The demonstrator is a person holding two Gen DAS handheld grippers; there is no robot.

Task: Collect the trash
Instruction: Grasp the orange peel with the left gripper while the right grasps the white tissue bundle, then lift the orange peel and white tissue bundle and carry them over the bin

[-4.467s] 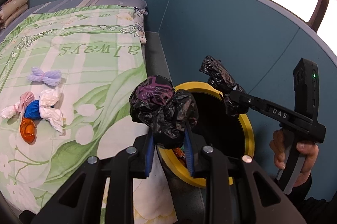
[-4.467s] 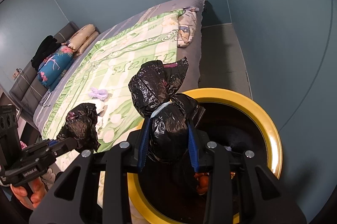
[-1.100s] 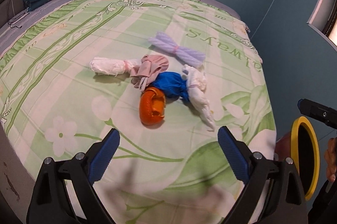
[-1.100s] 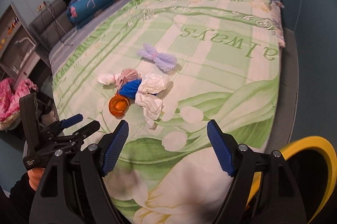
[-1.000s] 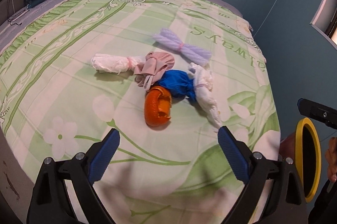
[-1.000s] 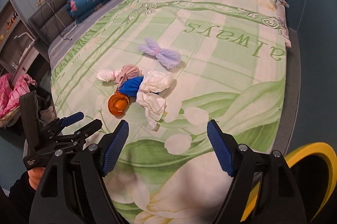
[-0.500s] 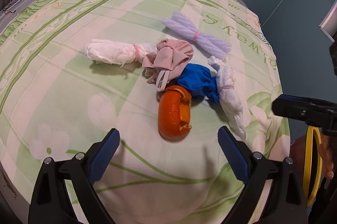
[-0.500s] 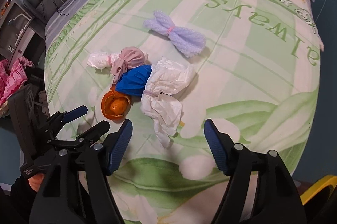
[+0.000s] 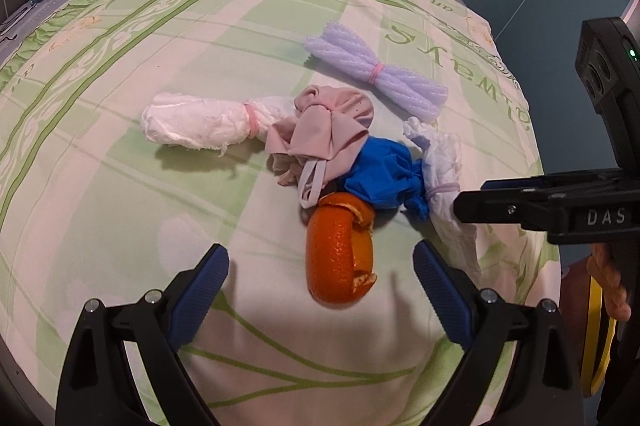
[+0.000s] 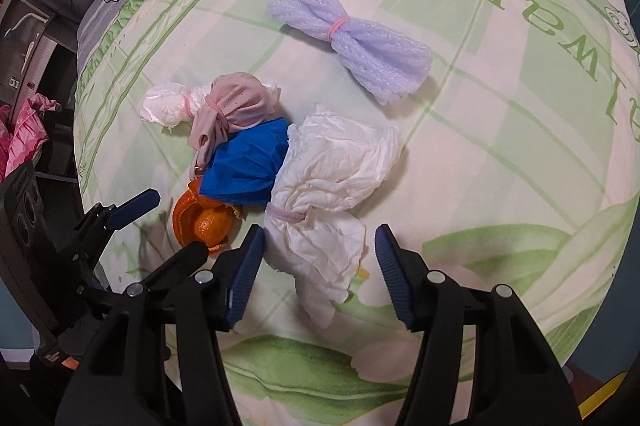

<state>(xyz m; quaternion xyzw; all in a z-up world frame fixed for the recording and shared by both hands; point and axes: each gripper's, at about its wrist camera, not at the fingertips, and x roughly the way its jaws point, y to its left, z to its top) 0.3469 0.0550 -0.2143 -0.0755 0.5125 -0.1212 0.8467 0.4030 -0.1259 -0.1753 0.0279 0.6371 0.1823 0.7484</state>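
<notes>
Trash lies clustered on the green floral bedspread: orange peel, a blue wad, a pink cloth bundle, two white paper bundles and a lavender foam bundle. My left gripper hangs spread wide around the peel, not touching it. My right gripper is spread around the nearer white paper bundle, gripping nothing.

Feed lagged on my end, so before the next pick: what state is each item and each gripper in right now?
Left gripper: jaws open, empty, around the orange peel.
Right gripper: jaws open, empty, at the white tissue bundle.
Orange peel: curled, on the bed.
White tissue bundle: crumpled, tied.
Blue bundle: tied, between peel and tissue.
Pink cloth: knotted.
Purple foam net: banded, lying apart.
</notes>
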